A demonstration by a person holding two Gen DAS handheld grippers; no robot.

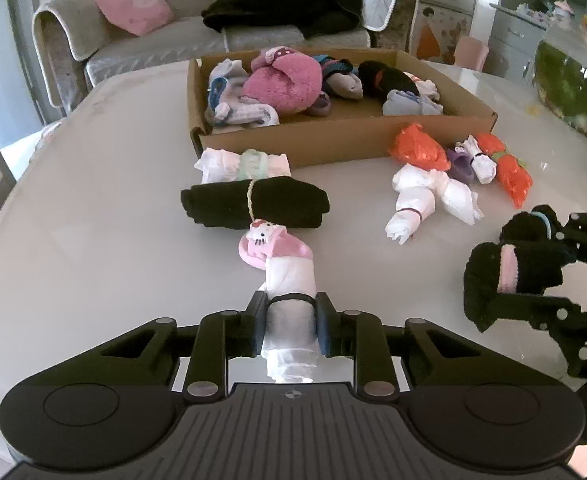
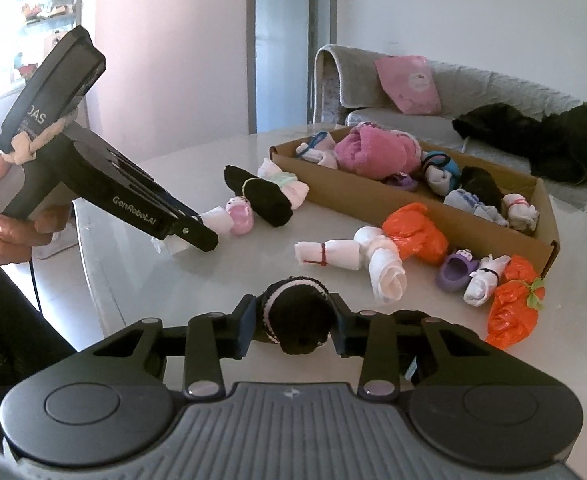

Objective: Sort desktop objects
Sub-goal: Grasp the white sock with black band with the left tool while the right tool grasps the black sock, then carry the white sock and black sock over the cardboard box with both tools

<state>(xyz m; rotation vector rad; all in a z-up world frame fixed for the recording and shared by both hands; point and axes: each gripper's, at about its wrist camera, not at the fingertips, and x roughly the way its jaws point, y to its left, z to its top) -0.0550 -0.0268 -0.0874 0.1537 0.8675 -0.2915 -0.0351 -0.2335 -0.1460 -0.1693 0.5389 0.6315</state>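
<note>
Left wrist: left gripper (image 1: 289, 322) clamps white roll (image 1: 291, 300) (banded).

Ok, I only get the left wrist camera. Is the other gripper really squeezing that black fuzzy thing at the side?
Observer: Yes. In the right wrist view the right gripper is shut on the black sock roll, with one pad on each side.
Operator: Who's holding my gripper?
Observer: A person's left hand is wrapped round the handle of the left gripper, which is shut on the white cloth roll.
Operator: Is the little purple shoe plain?
Observer: No. From the right side, the purple toy shoe has a small pale charm on its top.
</note>
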